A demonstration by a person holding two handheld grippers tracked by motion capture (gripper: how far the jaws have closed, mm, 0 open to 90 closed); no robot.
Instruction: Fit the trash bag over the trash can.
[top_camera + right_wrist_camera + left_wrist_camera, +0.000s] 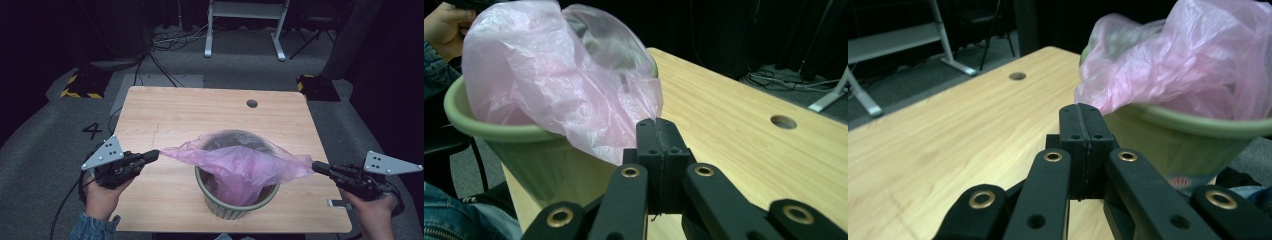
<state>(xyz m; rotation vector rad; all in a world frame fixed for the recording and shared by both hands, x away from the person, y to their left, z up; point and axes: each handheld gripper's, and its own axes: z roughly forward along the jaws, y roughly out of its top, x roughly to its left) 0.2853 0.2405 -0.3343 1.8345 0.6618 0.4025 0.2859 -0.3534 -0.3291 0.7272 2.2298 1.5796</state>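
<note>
While you hold the pink bag (pixel 240 162) stretched across the mouth of the green bin (pixel 235 202), both sets of fingers are clamped tight on its film: the left gripper (pixel 154 155) pinches one edge at nine o'clock of the bin, the right gripper (pixel 317 167) the opposite edge at three o'clock. The bin stands near the six o'clock edge of the tabletop (pixel 165 115), and the middle of the bag sags into it. The film looks thin and taut between your hands, so pulling further apart could tear it or slip an edge out of the fingers. Dragging downward unevenly might tip the bin toward you, as it sits close to the tabletop's edge. Lower both sides together over the rim.
</note>
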